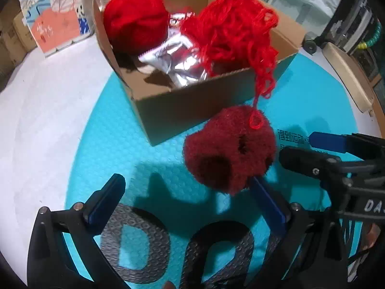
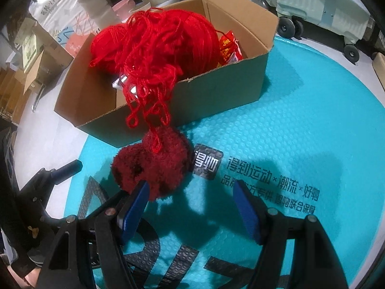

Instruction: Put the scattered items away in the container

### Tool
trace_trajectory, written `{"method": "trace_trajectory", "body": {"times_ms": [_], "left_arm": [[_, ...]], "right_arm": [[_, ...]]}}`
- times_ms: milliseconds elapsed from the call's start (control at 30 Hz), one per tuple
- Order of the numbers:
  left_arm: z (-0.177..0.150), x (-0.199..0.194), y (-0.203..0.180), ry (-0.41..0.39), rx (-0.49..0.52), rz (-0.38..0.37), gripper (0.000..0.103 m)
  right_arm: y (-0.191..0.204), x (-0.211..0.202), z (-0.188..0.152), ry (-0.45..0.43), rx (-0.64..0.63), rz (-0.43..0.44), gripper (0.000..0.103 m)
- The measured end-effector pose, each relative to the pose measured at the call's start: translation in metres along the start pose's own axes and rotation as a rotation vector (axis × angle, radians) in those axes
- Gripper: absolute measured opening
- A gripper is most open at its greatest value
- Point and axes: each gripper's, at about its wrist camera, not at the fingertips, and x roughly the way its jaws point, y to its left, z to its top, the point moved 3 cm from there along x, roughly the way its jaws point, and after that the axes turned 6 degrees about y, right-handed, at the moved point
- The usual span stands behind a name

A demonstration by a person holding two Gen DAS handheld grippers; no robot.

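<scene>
A dark red fuzzy yarn ball (image 1: pixel 228 149) lies on the teal mat just in front of the cardboard box (image 1: pixel 192 106); it also shows in the right wrist view (image 2: pixel 151 166). In the box are a bright red yarn ball (image 1: pixel 136 21), a silver foil packet (image 1: pixel 178 65) and a tangle of loose red yarn (image 1: pixel 238 33) that spills over the front wall onto the dark ball. My left gripper (image 1: pixel 187 195) is open, the dark ball by its right finger. My right gripper (image 2: pixel 192 204) is open, its left finger touching the dark ball.
The box (image 2: pixel 216 91) also holds a red snack packet (image 2: pixel 228 48). The teal mat (image 2: pixel 300 125) with black lettering covers a white floor (image 1: pixel 48 110). Cardboard cartons (image 2: pixel 41 55) and printed bags (image 1: pixel 53 24) stand at the back left; a wheeled cart (image 2: pixel 324 4) at the back right.
</scene>
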Motion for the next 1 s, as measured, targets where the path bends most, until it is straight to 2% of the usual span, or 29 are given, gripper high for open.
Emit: {"method": "trace_trajectory", "body": {"times_ms": [167, 500, 700, 733, 800, 867, 967, 1000], "left_arm": [[0.006, 0.008, -0.001, -0.01, -0.033, -0.013, 0.103], [0.017, 0.024, -0.003, -0.008, -0.031, -0.029, 0.103], [0.022, 0.036, -0.008, 0.014, 0.004, -0.083, 0.103], [0.023, 0.037, -0.008, 0.014, 0.008, -0.084, 0.103], [0.025, 0.036, -0.009, 0.009, 0.007, -0.082, 0.103], [0.025, 0.038, -0.009, 0.016, 0.0, -0.106, 0.103], [0.025, 0.038, -0.008, 0.007, -0.005, -0.137, 0.103], [0.024, 0.038, -0.008, 0.0, -0.006, -0.143, 0.103]], "right_arm": [[-0.001, 0.005, 0.005, 0.006, -0.02, -0.017, 0.073], [-0.006, 0.02, 0.017, 0.029, -0.039, -0.017, 0.073], [-0.001, 0.032, 0.03, 0.042, -0.045, 0.011, 0.072], [0.0, 0.034, 0.031, 0.04, -0.05, 0.011, 0.062], [0.0, 0.039, 0.036, 0.04, -0.045, 0.022, 0.048], [-0.002, 0.046, 0.039, 0.061, -0.023, 0.065, 0.045], [-0.001, 0.052, 0.039, 0.08, -0.021, 0.071, 0.042], [-0.001, 0.054, 0.038, 0.083, -0.019, 0.079, 0.037]]}}
